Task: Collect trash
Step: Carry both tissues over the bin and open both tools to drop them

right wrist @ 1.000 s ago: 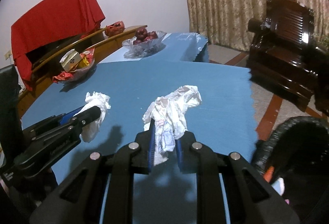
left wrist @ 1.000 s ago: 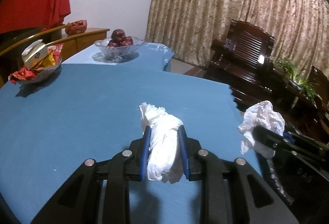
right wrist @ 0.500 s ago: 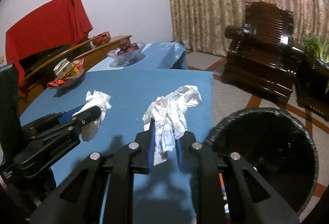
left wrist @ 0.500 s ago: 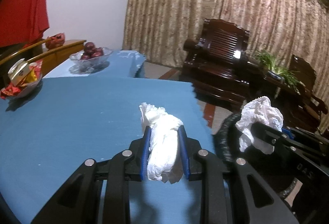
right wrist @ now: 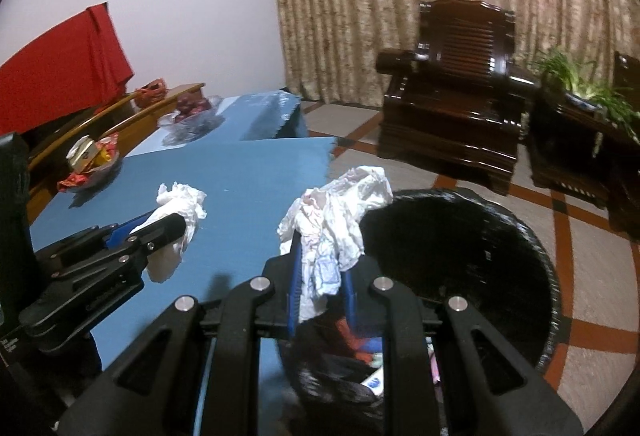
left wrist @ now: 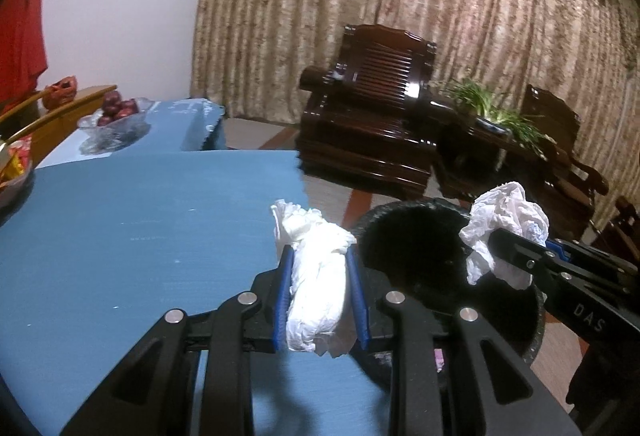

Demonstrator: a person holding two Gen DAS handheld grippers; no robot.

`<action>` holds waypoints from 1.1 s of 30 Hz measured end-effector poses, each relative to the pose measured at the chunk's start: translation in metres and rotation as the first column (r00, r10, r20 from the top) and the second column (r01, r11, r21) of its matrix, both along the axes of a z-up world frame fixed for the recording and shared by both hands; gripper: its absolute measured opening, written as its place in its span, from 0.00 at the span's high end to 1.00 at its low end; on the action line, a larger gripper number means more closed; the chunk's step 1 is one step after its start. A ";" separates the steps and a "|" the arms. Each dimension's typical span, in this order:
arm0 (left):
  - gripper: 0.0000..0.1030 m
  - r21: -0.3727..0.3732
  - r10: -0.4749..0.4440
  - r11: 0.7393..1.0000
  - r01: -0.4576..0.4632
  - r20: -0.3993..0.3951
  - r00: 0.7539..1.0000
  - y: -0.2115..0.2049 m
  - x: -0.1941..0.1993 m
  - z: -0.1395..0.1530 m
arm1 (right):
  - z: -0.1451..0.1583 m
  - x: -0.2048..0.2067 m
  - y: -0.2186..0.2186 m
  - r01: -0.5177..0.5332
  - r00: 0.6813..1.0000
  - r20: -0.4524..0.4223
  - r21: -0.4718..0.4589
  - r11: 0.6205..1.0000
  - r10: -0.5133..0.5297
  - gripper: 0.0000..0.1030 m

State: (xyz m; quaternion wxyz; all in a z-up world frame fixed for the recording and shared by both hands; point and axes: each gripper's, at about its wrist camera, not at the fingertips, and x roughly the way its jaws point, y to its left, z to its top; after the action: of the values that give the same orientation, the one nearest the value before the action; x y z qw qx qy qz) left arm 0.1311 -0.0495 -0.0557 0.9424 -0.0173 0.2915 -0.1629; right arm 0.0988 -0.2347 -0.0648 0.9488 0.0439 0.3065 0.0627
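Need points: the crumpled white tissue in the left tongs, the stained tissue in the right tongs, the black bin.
Crumpled white tissue wad (left wrist: 318,276), left wrist view, mid-body between the blue pads.
Stained crumpled white tissue (right wrist: 336,211), right wrist view, upper bulk above the pads.
Round black trash bin (right wrist: 532,236), right wrist view, far right rim.

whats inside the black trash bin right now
At the near bottom of the black trash bin lie colourful scraps, red and blue, and a white packet. The right tool and its crumpled tissue cover part; the rest is too dark.
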 end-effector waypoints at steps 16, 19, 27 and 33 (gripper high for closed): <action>0.75 0.011 -0.153 0.988 0.153 0.008 0.988 -0.085 0.008 -0.006 | -0.027 -0.011 -0.076 0.154 0.988 -0.025 -0.025 0.988 -0.155 0.84; 0.75 0.012 -0.175 0.985 0.175 0.007 0.985 -0.097 0.009 -0.008 | -0.032 -0.011 -0.087 0.175 0.984 -0.029 -0.024 0.984 -0.176 0.84; 0.74 0.019 -0.220 0.975 0.220 -0.003 0.976 -0.121 0.016 -0.019 | -0.045 -0.007 -0.107 0.210 0.976 -0.045 -0.019 0.977 -0.211 0.84; 0.74 0.022 -0.241 0.970 0.242 -0.019 0.970 -0.132 0.024 -0.031 | -0.058 0.001 -0.113 0.224 0.972 -0.068 -0.021 0.974 -0.225 0.84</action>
State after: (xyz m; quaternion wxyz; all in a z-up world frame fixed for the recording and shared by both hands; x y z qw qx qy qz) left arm 0.1556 -0.1813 -0.0868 0.9133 0.0281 0.3011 -0.2727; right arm 0.1002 -0.3481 -0.1227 0.9387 0.0744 0.3332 -0.0486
